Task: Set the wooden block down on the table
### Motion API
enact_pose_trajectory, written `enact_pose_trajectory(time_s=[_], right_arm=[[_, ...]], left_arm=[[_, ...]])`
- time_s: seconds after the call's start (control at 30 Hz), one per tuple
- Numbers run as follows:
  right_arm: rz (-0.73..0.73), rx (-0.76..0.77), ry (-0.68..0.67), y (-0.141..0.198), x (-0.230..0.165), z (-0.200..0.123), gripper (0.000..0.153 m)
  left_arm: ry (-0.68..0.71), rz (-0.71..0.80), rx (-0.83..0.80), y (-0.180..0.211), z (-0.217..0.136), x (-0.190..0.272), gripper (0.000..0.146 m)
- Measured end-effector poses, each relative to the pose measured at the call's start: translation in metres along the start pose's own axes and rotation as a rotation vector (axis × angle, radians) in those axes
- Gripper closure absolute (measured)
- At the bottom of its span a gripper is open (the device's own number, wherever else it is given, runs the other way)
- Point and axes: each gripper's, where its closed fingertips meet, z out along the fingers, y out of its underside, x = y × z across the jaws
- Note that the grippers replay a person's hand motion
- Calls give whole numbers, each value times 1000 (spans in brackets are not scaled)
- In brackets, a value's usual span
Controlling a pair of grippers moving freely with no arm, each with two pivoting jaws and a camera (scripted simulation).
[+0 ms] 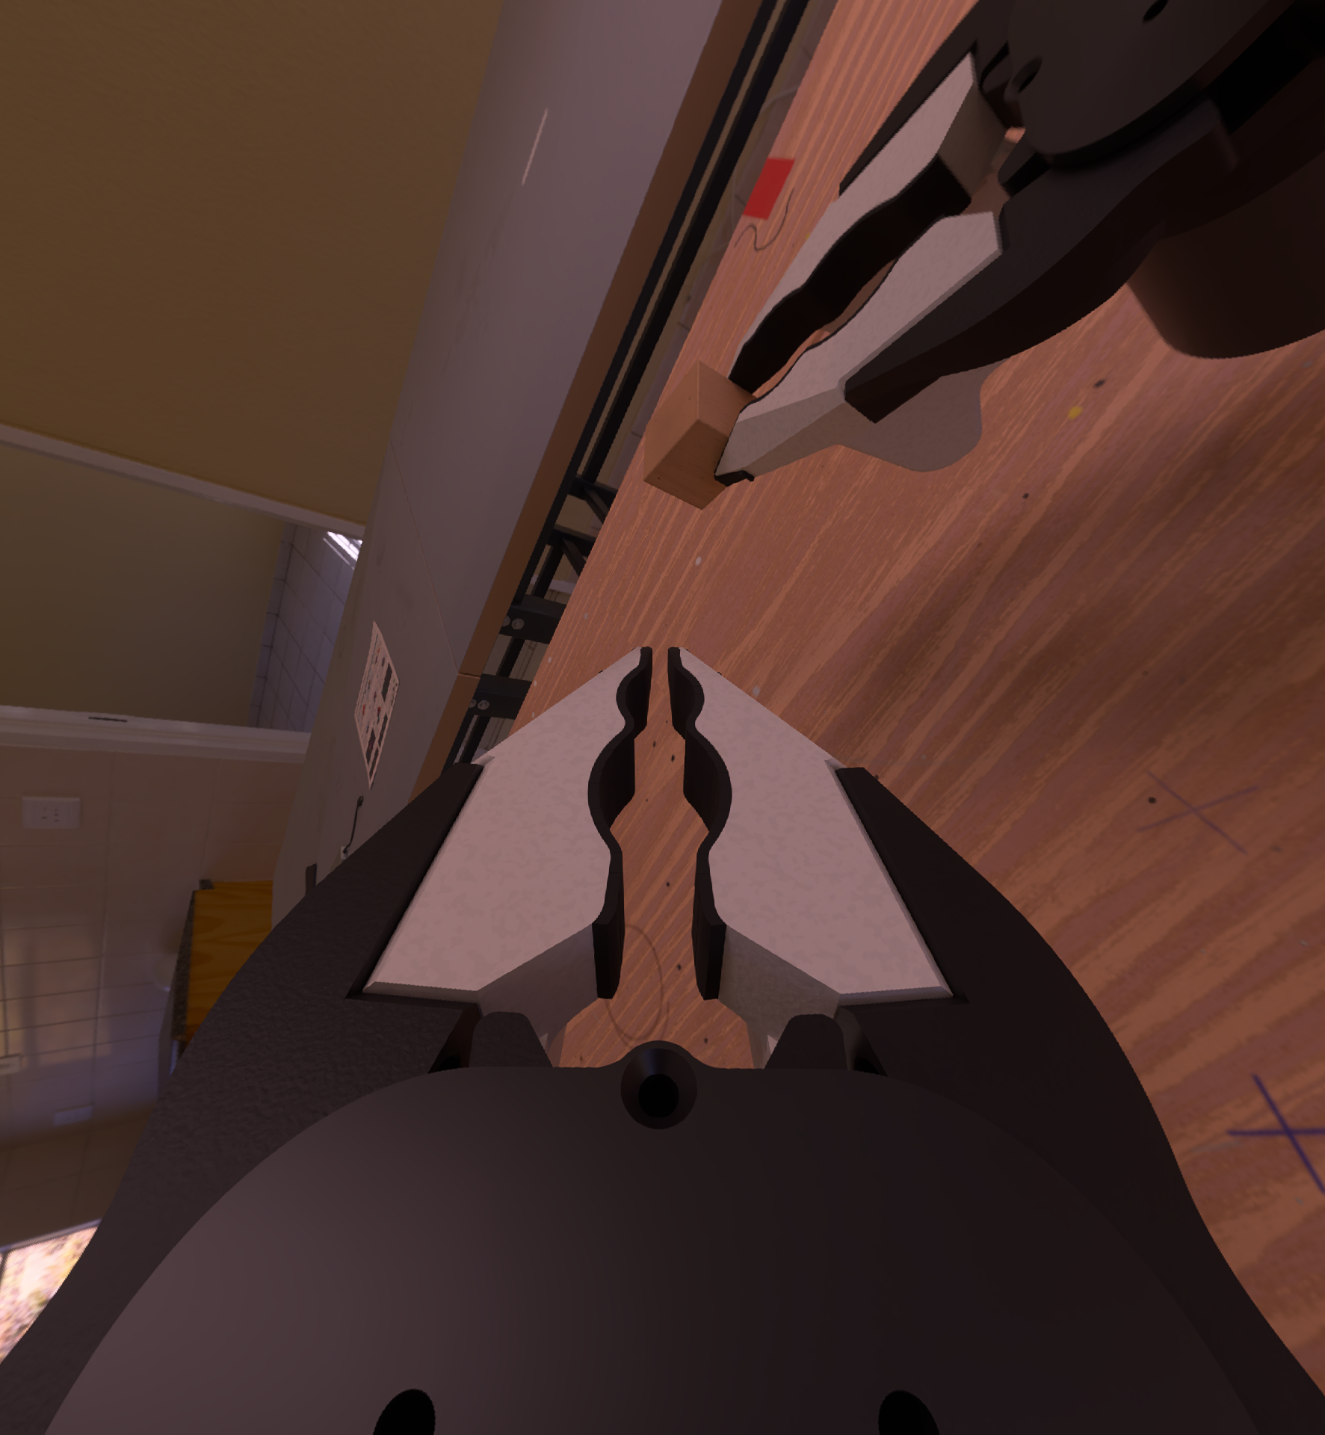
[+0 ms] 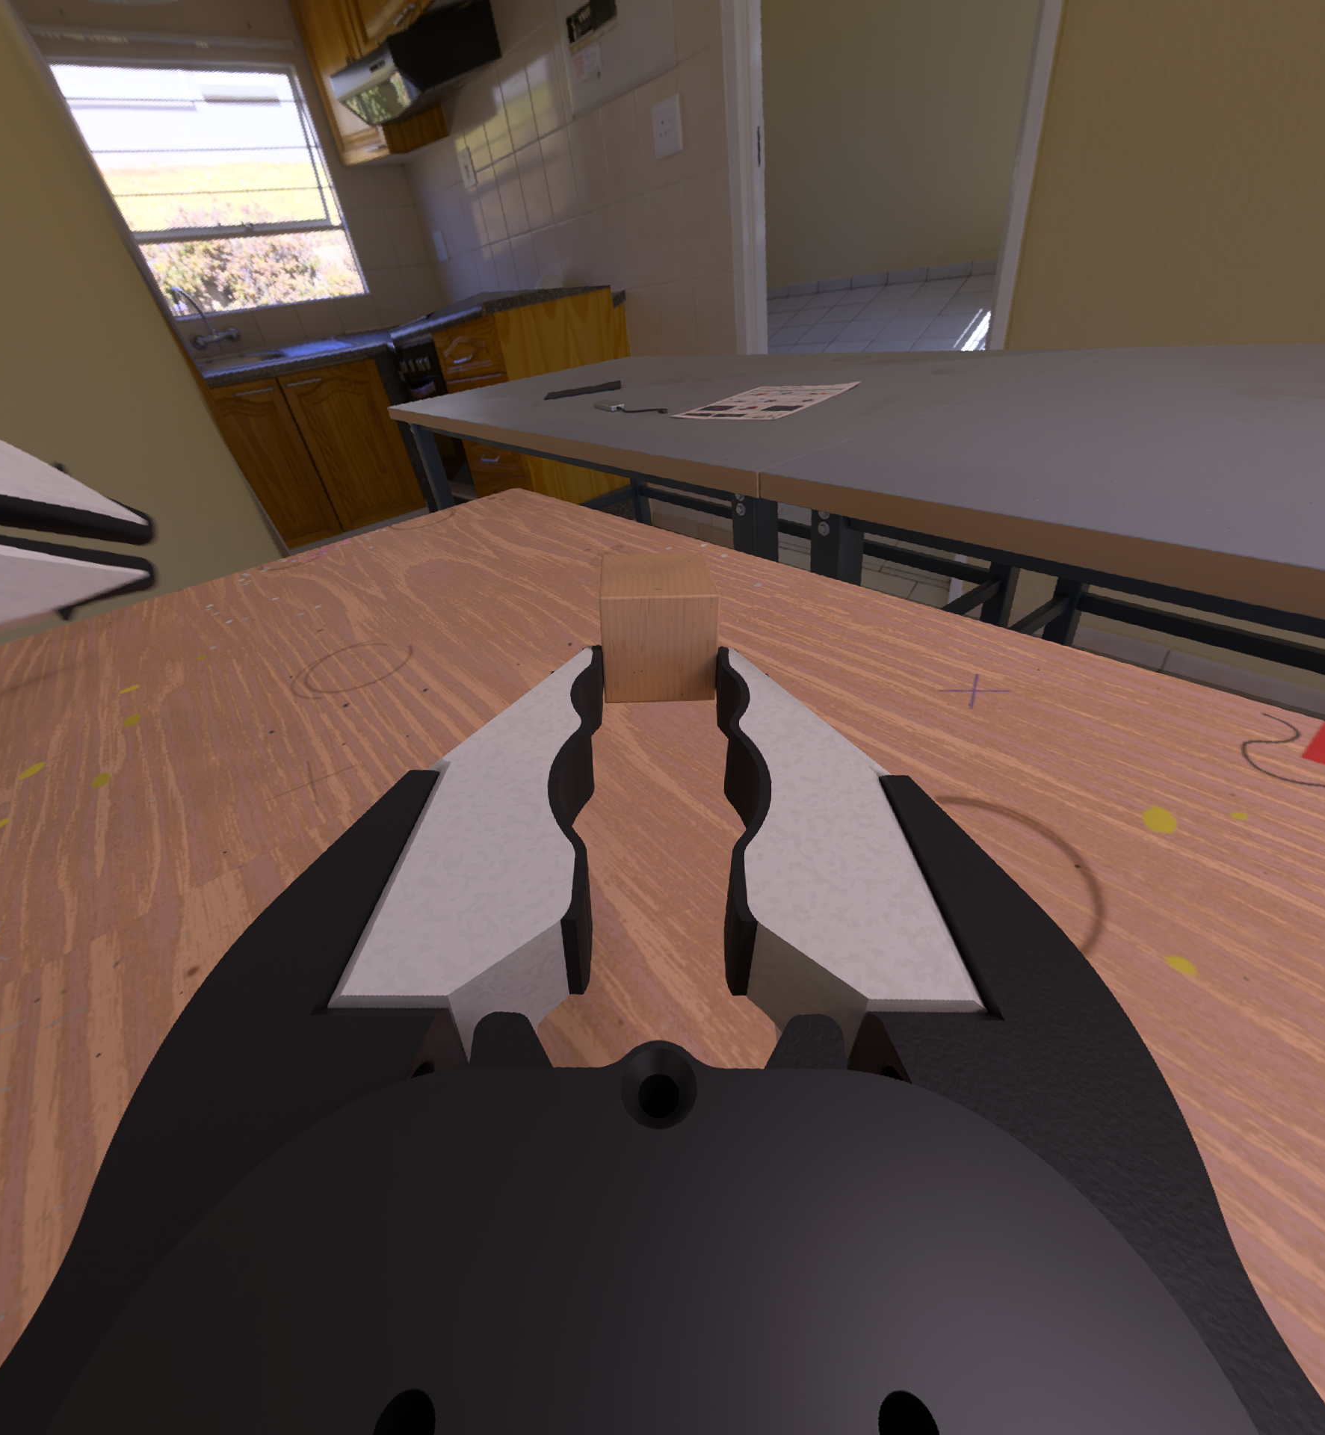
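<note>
From my left wrist camera, my left gripper (image 1: 657,656) has its tips almost together on nothing, tilted over the table (image 1: 1032,776), whose top is reddish wood with strong streaky grain, pen crosses and paint flecks. Farther off I see my right gripper (image 1: 733,435) with the wooden block (image 1: 686,450) pinched at its very tips; the block is a pale, smooth cube with sharp edges, and I cannot tell from here whether its base touches the top. A red patch (image 1: 769,186) lies well beyond. From my right wrist camera, the right gripper's (image 2: 659,675) white, grainy fingers (image 2: 488,839) with black wavy pads sit clamped on the block's (image 2: 657,637) lower sides, near the far edge of the table (image 2: 954,1009). I judge I am in the lowering step, or just at contact. Next I need a level last descent, then an even parting of the fingers and a straight pull back, so the cube doesn't tip.
</note>
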Motion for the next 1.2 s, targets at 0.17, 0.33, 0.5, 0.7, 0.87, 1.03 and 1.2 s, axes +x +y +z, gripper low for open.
enact_pose_trajectory(time_s=[0.17, 0.33, 0.5, 0.7, 0.87, 1.03, 1.2], right_arm=[[-8, -4, 23, 0, 2, 0, 124], [-90, -13, 101, 0, 2, -2, 124], [-126, -26, 134, 1, 3, -2, 124], [-142, -38, 141, 2, 2, -1, 124], [-129, -54, 139, 5, 3, -1, 124], [-140, -67, 140, 6, 2, 1, 124], [-135, -81, 144, 8, 3, 1, 124]], left_arm=[[6, 27, -39, 1, 17, 4, 142], [12, 4, -48, 0, 20, 3, 142], [-13, 10, -74, 6, 22, 0, 142], [-54, 69, -110, 12, 26, -1, 142], [-75, 92, -110, 10, 25, 0, 142], [-106, 97, -116, 11, 25, -4, 142], [-147, 126, -136, 12, 26, -5, 142]])
